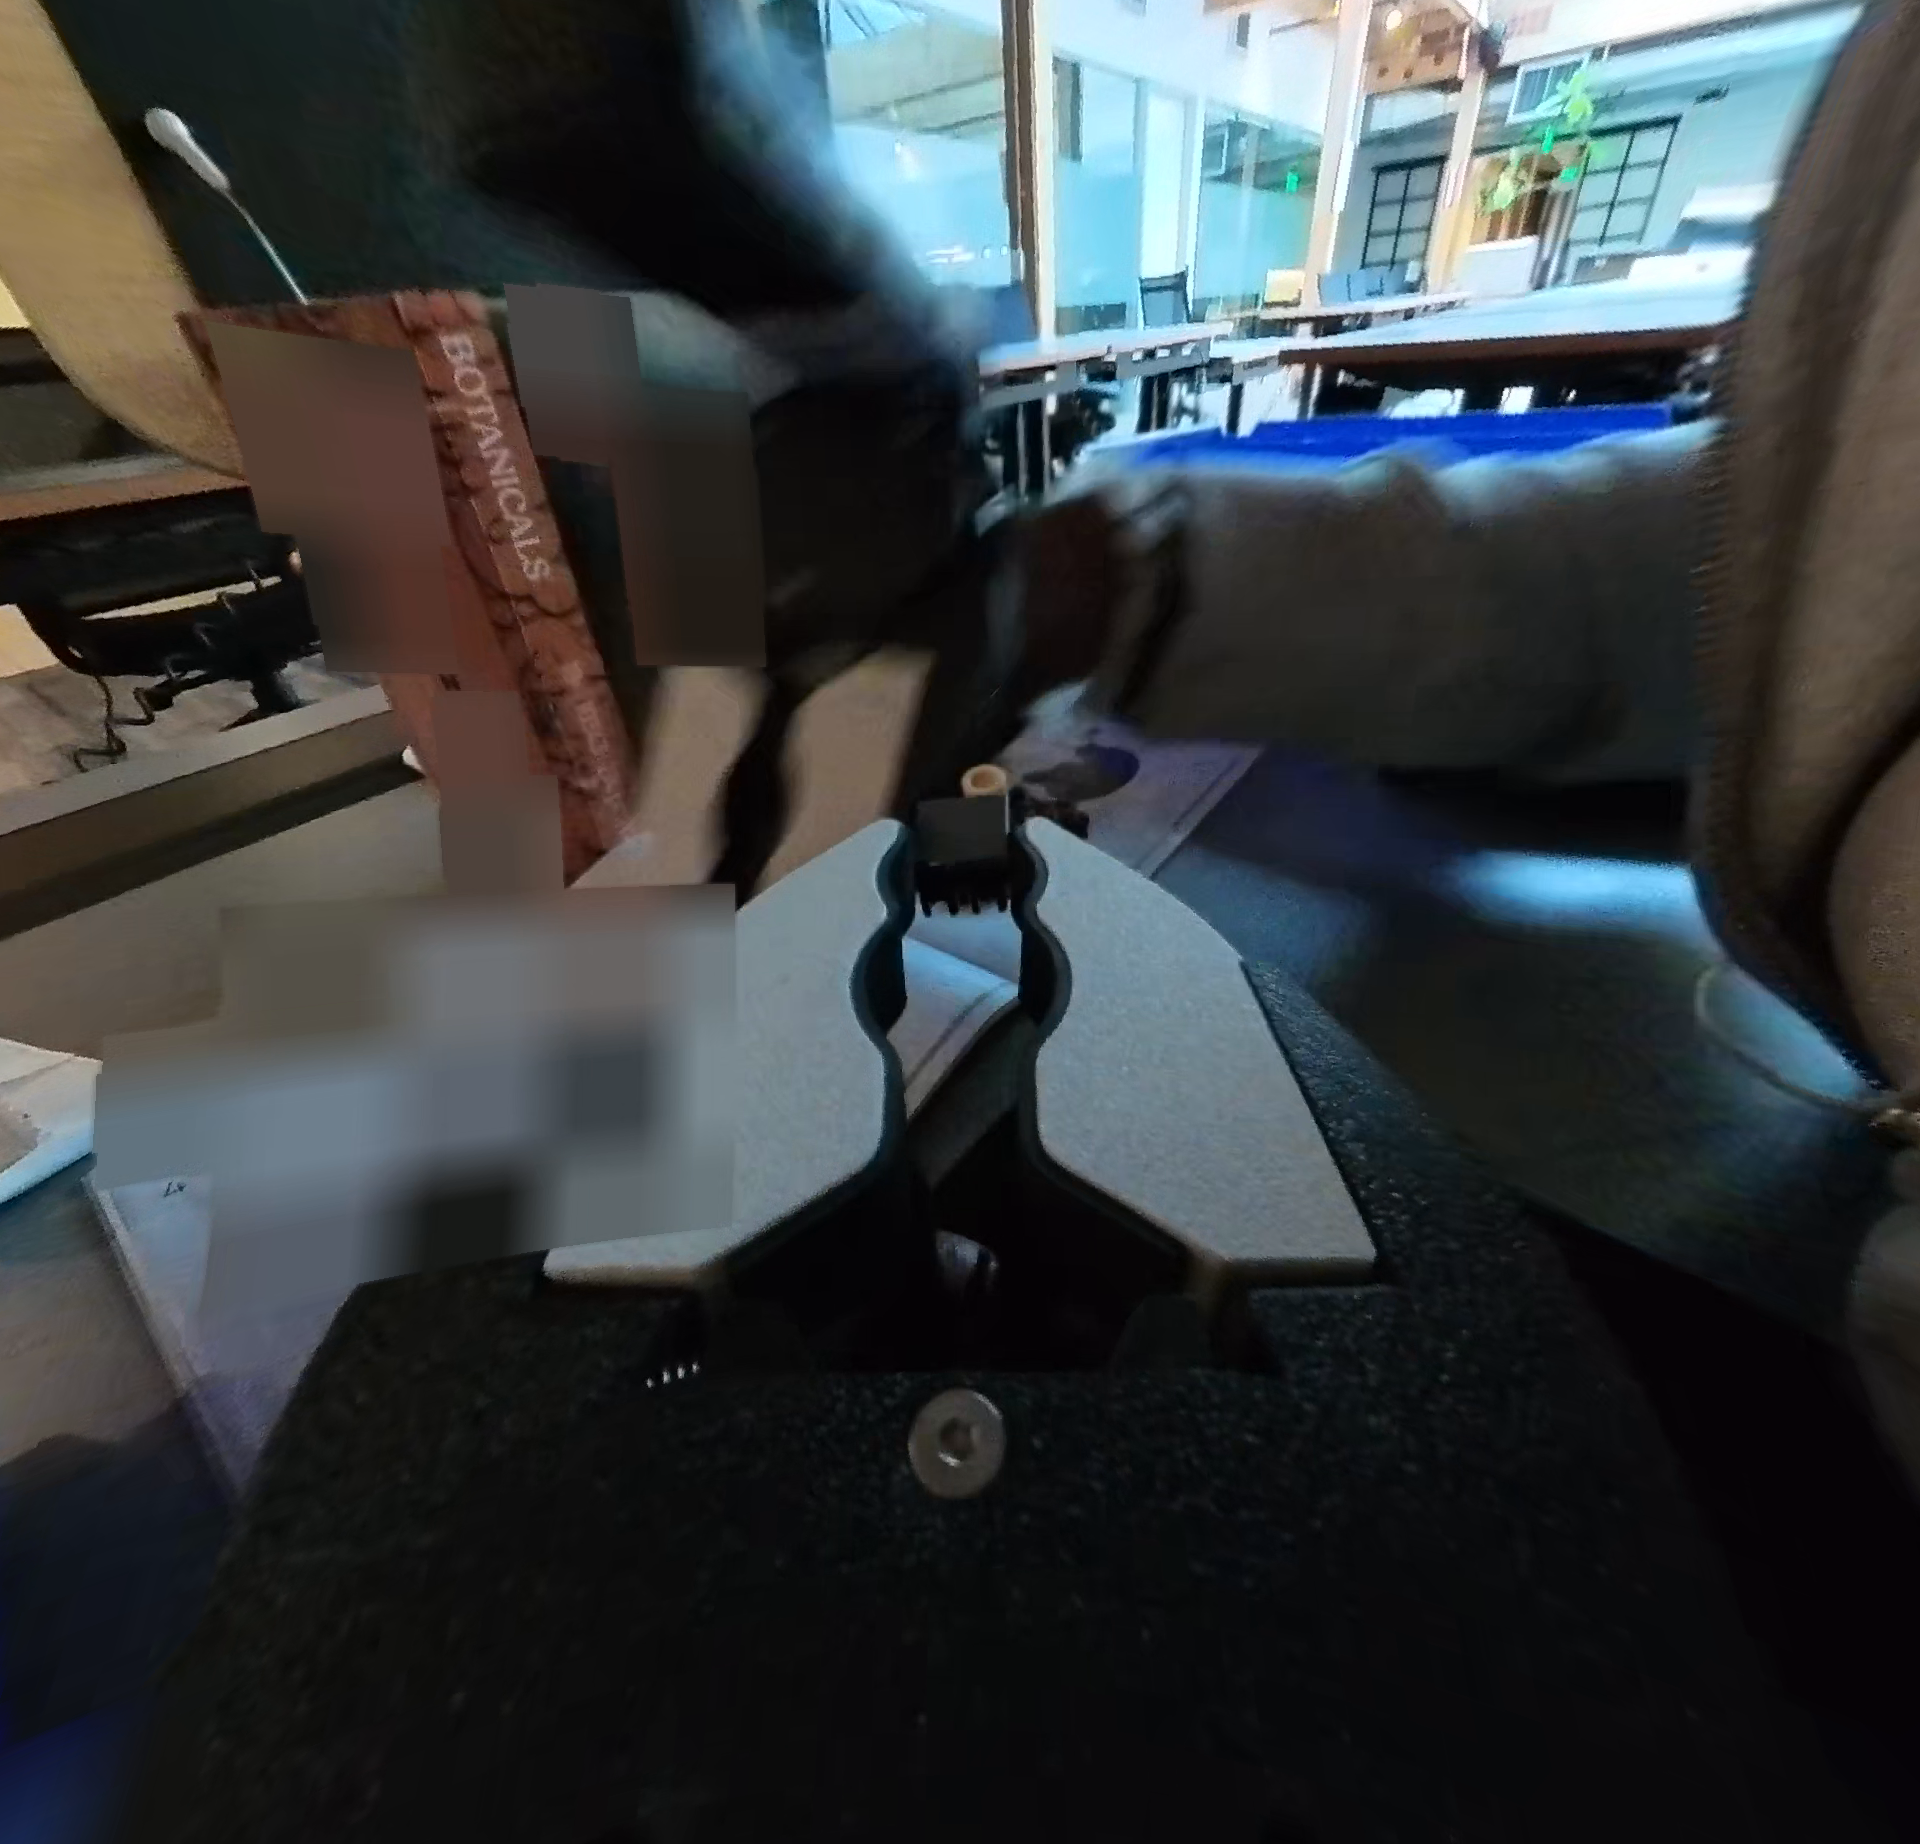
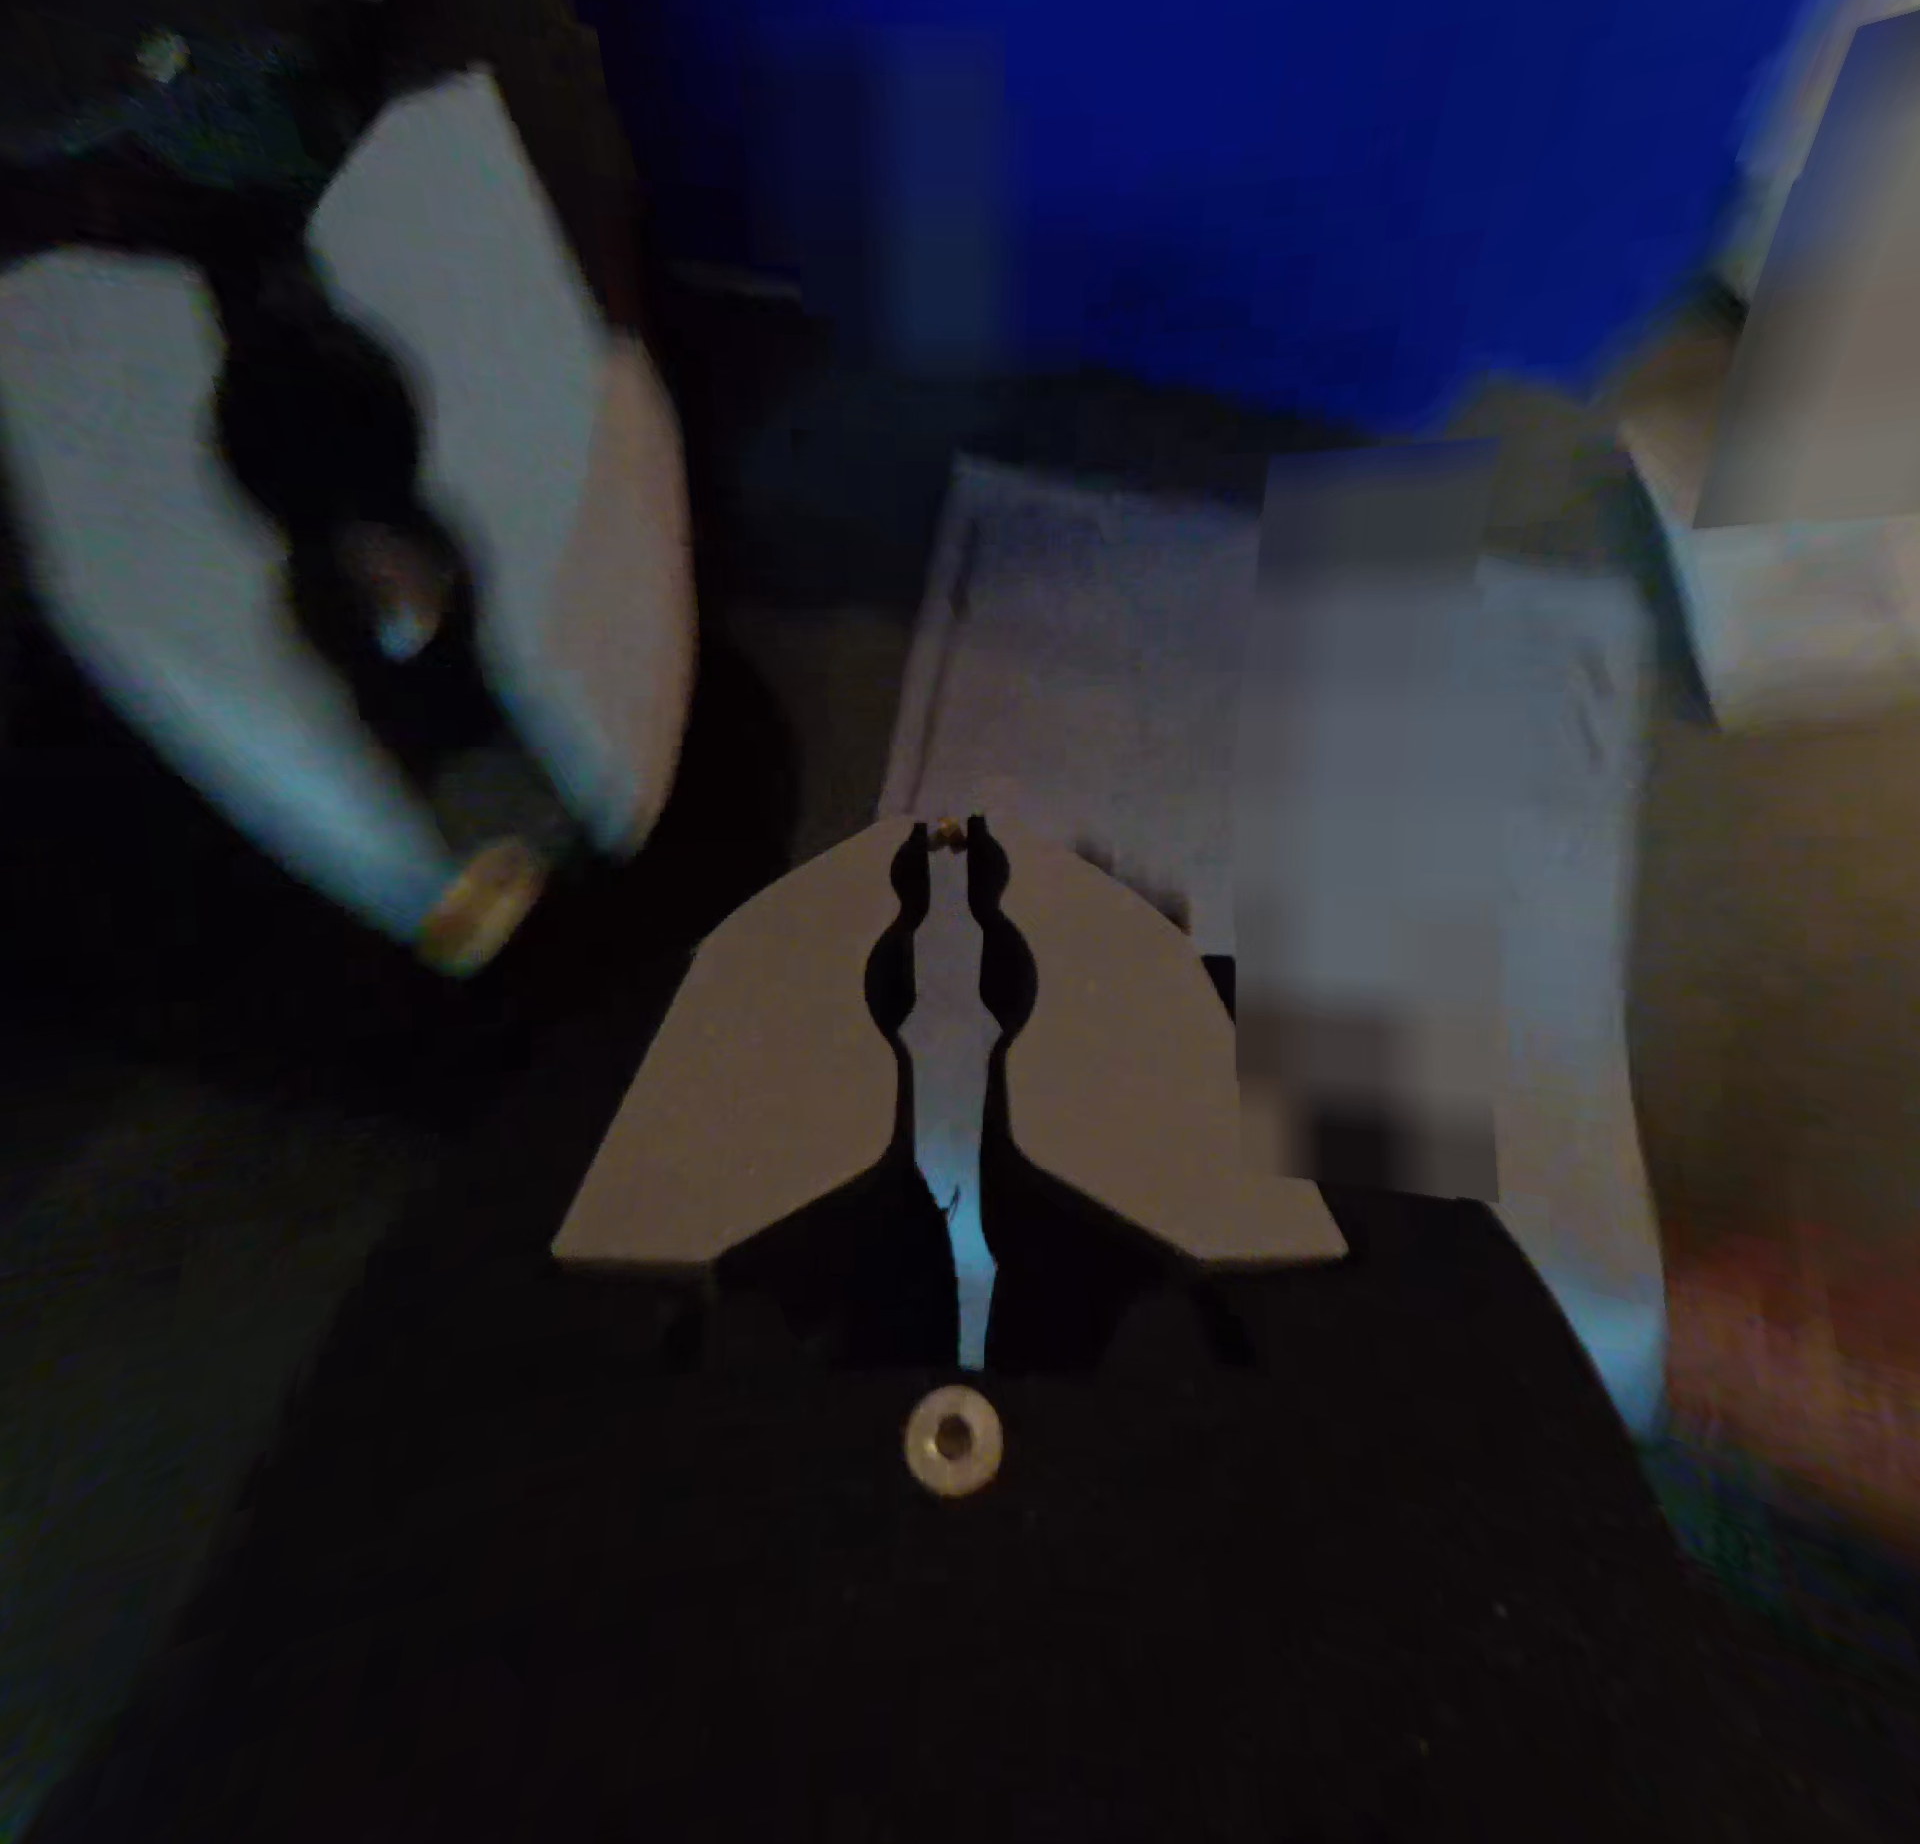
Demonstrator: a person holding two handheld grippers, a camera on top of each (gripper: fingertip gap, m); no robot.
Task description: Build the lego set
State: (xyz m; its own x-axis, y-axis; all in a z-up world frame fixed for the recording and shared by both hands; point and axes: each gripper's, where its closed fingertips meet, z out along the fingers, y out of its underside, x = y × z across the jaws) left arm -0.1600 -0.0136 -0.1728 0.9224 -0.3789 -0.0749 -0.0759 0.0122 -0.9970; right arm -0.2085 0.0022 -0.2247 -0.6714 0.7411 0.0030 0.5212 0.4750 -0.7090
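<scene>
In the left wrist view my left gripper (image 1: 961,852) is shut on a small black finned block (image 1: 961,844) with a short beige tube (image 1: 984,784) on its far end. Both pads press its sides. The right wrist view shows the same gripper (image 2: 520,838), blurred at the left, with the tube end (image 2: 483,901) sticking out. My right gripper (image 2: 947,831) is almost closed on a tiny gold-coloured piece (image 2: 944,830) between its tips, above a pale printed page (image 2: 1081,651). A grey sleeve (image 1: 1403,610) reaches in from the right, close beyond my left fingertips.
A reddish-brown book (image 1: 499,547) stands upright at the left. An open page (image 1: 956,994) lies under my left fingers. A blue bin (image 1: 1455,444) stands behind and also fills the top of the right wrist view (image 2: 1247,132). Long tables (image 1: 1455,329) stand far off. My right fingertips sit around 7 cm from my left ones. Both grippers' tips are roughly 20 cm from the reddish-brown book (image 1: 499,547).
</scene>
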